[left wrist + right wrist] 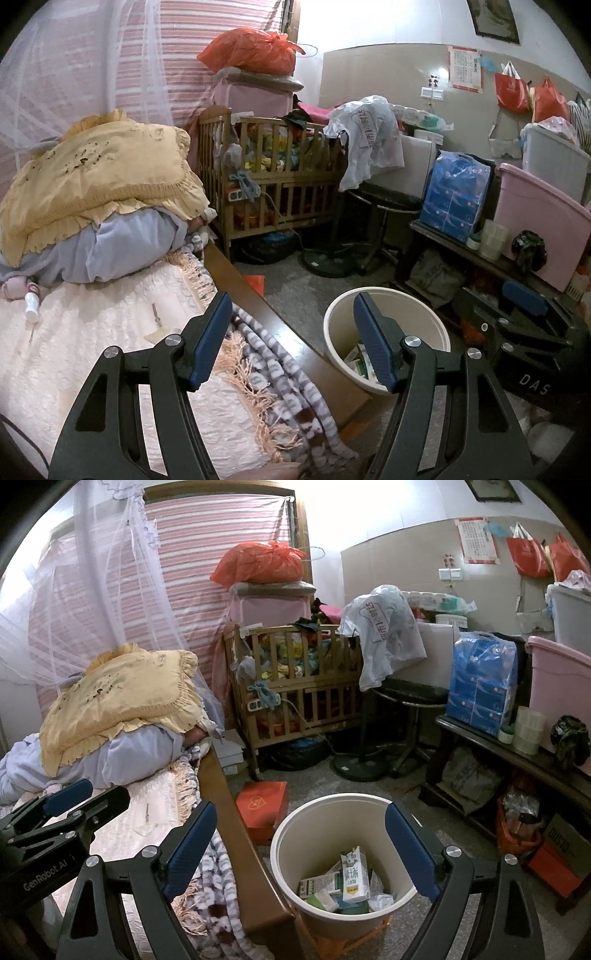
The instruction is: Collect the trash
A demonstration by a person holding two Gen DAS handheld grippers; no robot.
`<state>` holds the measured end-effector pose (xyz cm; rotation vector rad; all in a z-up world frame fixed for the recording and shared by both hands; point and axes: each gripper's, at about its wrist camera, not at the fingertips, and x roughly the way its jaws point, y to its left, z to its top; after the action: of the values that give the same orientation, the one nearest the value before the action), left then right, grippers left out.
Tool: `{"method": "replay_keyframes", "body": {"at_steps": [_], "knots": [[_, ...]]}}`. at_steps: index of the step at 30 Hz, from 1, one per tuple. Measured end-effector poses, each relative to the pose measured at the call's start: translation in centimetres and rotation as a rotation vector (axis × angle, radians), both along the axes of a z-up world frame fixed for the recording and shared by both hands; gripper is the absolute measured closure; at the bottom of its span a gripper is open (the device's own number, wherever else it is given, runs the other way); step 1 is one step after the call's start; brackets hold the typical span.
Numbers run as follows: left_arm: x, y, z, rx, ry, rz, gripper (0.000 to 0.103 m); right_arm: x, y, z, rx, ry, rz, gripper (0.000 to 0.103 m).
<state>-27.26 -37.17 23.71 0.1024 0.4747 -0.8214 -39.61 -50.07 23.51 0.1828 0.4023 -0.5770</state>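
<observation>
A cream waste bin (284, 834) stands on the floor beside the bed's wooden edge (236, 849). Inside lie a white-green milk carton (354, 875) and other flattened cartons (319, 884). My right gripper (301, 808) hangs above the bin's mouth, open, with nothing between its blue pads. My left gripper (291, 299) is open and empty over the bed's edge, with the bin (334, 317) just to its right. On the pink bedspread lie a small clear wrapper (157, 334) and a white bottle (31, 306). The left gripper (92, 794) also shows at the left of the right wrist view.
A red box (262, 808) lies on the floor behind the bin. A wooden crib (295, 686) full of clothes, a black stool (410, 698) and a dark bench (509, 749) with a pink tub and tissue packs crowd the far side. Pillows (99, 177) are piled on the bed.
</observation>
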Motion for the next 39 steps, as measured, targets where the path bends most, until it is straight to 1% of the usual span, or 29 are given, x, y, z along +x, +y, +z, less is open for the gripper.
{"method": "replay_keyframes", "body": {"at_steps": [19, 39], "knots": [[-0.34, -0.56, -0.17, 0.003, 0.018, -0.004, 0.036, 0.19, 0.45, 0.01, 0.001, 0.002, -0.003, 0.011], [-0.27, -0.63, -0.86, 0.006, 0.028, 0.004, 0.036, 0.74, 0.2, -0.8, 0.007, 0.018, 0.012, 0.01]]}}
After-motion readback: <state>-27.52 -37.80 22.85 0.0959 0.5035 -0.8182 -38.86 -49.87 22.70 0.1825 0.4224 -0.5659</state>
